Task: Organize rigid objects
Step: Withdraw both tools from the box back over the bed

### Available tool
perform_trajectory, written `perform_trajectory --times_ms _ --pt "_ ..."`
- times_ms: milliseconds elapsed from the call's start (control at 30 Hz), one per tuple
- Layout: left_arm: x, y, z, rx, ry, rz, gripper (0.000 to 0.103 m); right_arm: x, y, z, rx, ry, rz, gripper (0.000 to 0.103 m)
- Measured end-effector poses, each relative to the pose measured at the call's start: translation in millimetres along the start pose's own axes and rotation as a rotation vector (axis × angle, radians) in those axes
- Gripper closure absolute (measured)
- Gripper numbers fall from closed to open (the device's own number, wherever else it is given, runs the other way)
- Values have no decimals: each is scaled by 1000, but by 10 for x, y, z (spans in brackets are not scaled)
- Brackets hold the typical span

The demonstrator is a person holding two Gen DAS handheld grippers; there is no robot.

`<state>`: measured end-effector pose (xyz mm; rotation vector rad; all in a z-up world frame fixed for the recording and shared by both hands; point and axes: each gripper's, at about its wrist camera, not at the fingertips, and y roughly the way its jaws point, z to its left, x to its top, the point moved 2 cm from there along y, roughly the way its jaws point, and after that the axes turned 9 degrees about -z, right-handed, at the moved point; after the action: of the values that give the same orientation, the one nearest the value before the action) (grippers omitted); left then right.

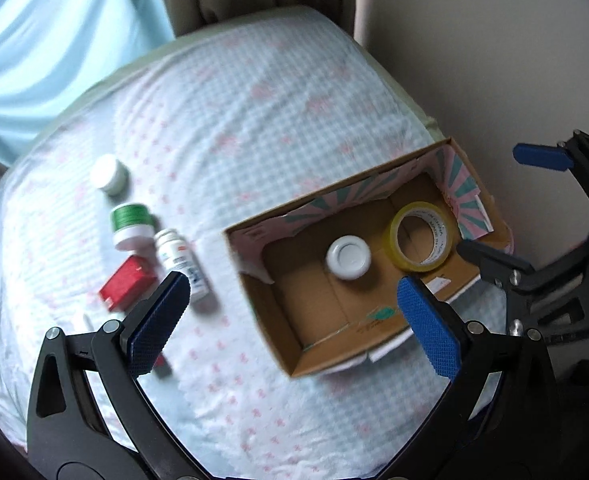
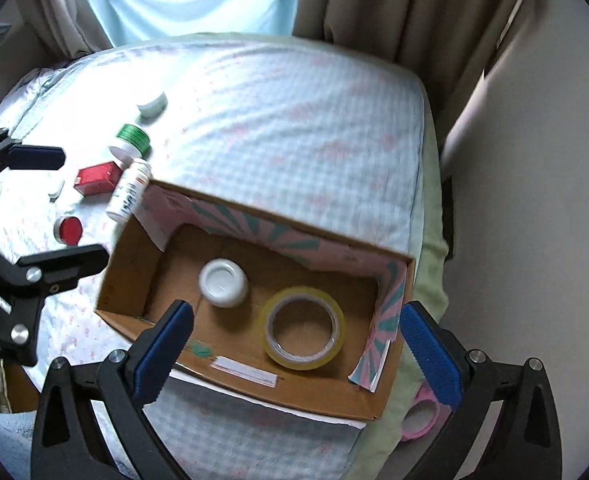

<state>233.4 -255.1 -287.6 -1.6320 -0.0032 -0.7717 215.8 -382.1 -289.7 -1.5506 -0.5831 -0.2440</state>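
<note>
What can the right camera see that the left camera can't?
Only the right wrist view shows the little red-lidded jar and the pink tape roll below the box. Only the left wrist view shows the right hand-held gripper, open. Both show the cardboard box holding a white jar and a yellow tape roll, plus the red box outside it.

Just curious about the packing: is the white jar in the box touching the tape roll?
Apart. The right wrist view shows bare cardboard floor between the white jar and the tape roll.

The tape roll [image 1: 421, 237] carries "MADE IN CHINA" on its inner core; other labels are unreadable.
</note>
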Motion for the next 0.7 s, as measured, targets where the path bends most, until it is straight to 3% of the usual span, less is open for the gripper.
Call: perform_trajectory --times_ms 200,400,700 --pt "-204 -609 469 -12 -82 -79 0 368 -365 335 -11 -16 -64 0" --pt "-532 -1216 1194 20 -117 -162 0 618 -716 861 -48 -13 -110 0" --pt "-1065 -1709 2432 48 -115 -221 0 614 -1123 1760 -44 182 -148 0"
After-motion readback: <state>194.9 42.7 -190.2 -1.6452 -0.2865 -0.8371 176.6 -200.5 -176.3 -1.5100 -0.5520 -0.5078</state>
